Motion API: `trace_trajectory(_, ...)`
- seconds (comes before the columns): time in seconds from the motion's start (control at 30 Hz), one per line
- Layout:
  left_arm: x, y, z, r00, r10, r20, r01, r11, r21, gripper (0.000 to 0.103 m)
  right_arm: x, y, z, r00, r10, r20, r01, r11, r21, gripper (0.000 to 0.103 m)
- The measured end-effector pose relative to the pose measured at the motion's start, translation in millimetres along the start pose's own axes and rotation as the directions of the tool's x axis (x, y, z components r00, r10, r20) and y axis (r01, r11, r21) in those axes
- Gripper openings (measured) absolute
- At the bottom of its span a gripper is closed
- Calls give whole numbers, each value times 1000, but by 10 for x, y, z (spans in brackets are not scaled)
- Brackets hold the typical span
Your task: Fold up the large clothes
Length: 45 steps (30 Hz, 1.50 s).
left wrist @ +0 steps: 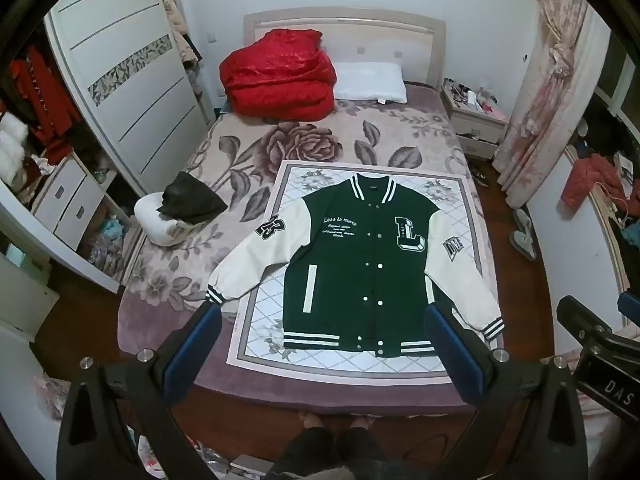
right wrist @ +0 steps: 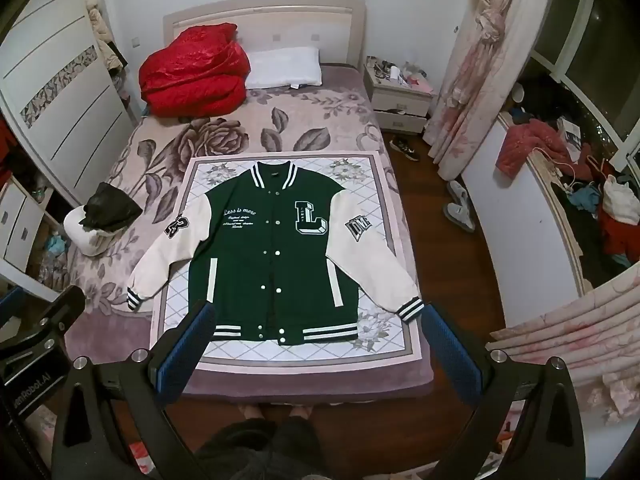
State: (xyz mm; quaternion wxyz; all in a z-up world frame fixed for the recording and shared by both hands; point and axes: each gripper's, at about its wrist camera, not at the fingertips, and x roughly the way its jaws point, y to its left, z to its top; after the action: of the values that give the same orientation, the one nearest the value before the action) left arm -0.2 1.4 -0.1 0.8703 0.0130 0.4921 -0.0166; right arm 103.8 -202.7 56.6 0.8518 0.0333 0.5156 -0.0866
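Observation:
A green varsity jacket [left wrist: 360, 264] [right wrist: 272, 256] with cream sleeves lies flat, front up and buttoned, on a pale floral mat [left wrist: 264, 320] [right wrist: 180, 312] at the foot of the bed. Both sleeves angle outward and down. My left gripper [left wrist: 322, 328] hangs high above the jacket's hem, jaws wide open, nothing between its blue pads [left wrist: 192, 344]. My right gripper [right wrist: 314, 328] hovers likewise above the hem, open and empty. Neither touches the cloth. Part of the right gripper's body [left wrist: 600, 344] shows at the right edge of the left wrist view.
A red quilt [left wrist: 280, 76] and white pillow [left wrist: 370, 82] sit at the bed's head. A black garment on a white bundle [left wrist: 180, 212] lies at the bed's left edge. A wardrobe [left wrist: 120, 80] stands left, a nightstand [left wrist: 474, 120] right. A person's feet [left wrist: 336, 424] stand by the bed's foot.

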Motion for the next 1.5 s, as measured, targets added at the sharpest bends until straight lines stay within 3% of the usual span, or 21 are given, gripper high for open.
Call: trace_trajectory(1.5,-37,-32,110,999,20,28,-21,1000,12,103,-84,45,-17,1000,-8,5,8,1000,-17,103)
